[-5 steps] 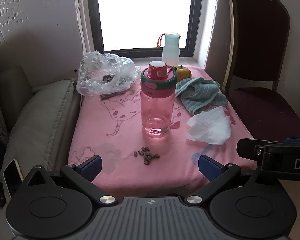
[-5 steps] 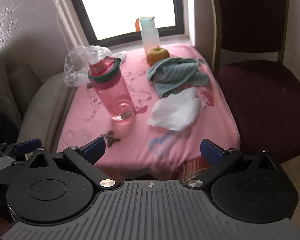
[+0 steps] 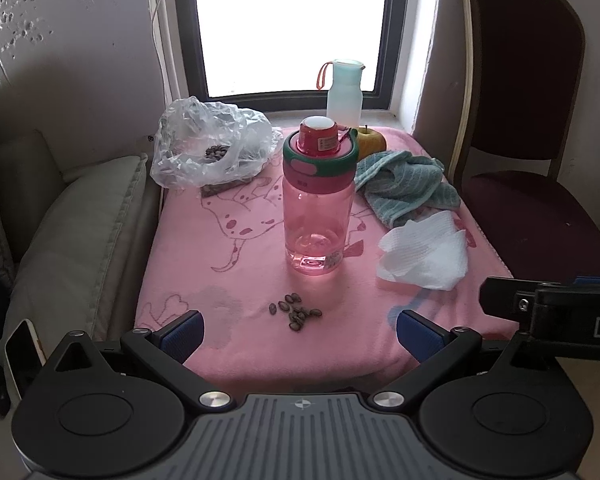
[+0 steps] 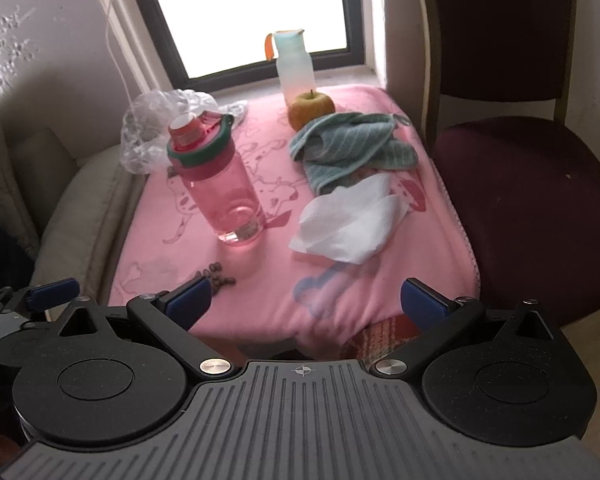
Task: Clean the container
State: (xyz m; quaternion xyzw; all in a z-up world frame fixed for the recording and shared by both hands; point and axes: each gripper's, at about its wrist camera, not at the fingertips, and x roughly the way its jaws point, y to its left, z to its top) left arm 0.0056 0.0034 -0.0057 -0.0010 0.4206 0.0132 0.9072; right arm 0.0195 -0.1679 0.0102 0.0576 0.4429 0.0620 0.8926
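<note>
While both grippers hang back at the near edge of the table, neither one is touching anything. The left gripper [image 3: 298, 330] has its blue-padded jaws spread wide apart and empty, pointed straight at the pink water bottle [image 3: 319, 200], which stands upright dead ahead of the gap, well beyond the fingertips. The right gripper [image 4: 306, 302] is the same deal: jaws wide apart, nothing between them, with the bottle ahead and off toward its left jaw, and part of the left gripper poking in at the lower left corner of that view.

Writing-wise, not much. The right gripper's body shows up at the right edge of the left wrist view with white letters starting "DA", the rest cut off. The bottle has a small label on its red cap and another sticker low on the body, both too small to read.

Just ahead of the left gripper's jaws, between them and the bottle, sits a little pile of seeds [image 3: 296, 312] on the pink blanket [image 3: 260, 344] covering the table. A crumpled white paper towel [image 4: 346, 226] lies ahead of the right gripper's gap, with a teal striped cloth [image 4: 352, 148] bunched up just behind it and touching it. Further back there's an apple [image 4: 311, 109], a pale frosted bottle with an orange loop [image 4: 294, 66] on the window sill, and a clear plastic bag [image 3: 210, 148] with more seeds inside, off beyond the left jaw. A dark red chair [image 4: 520, 184] stands beside the table on the right jaw's side.
</note>
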